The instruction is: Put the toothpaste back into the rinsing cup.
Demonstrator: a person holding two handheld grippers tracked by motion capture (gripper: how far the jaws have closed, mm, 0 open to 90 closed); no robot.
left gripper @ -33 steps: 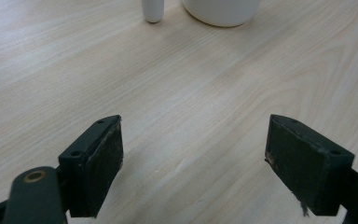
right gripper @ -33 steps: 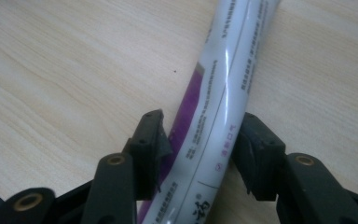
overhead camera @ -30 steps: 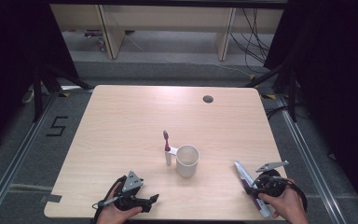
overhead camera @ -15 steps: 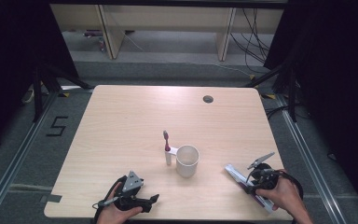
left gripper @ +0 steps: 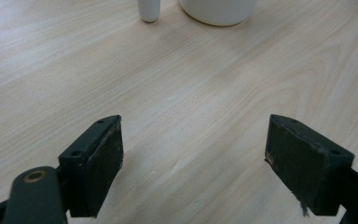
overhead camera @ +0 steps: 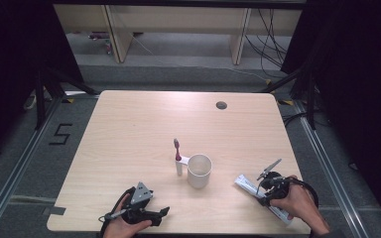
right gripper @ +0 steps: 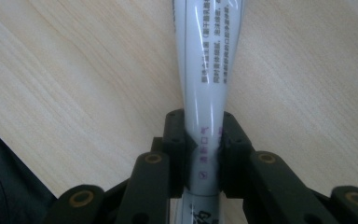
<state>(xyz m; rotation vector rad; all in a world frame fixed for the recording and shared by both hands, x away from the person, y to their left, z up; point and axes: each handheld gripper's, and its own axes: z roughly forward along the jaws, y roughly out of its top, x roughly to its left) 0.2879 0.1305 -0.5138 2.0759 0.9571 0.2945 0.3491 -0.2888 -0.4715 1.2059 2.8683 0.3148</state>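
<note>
Grasp step: right gripper (right gripper: 200, 140) fingers clamped on toothpaste tube (right gripper: 204, 84), low over surface (overhead camera: 129, 129) right of cup (overhead camera: 199, 170). Left gripper (left gripper: 193, 158) fingers spread, empty. Next: carry tube toward cup, judged.

Sitting on one table (overhead camera: 129, 134): one mug (overhead camera: 199, 170), one toothbrush (overhead camera: 177, 155), one tube (overhead camera: 248, 185); two grippers (overhead camera: 161, 213) (overhead camera: 263, 191) working.
</note>
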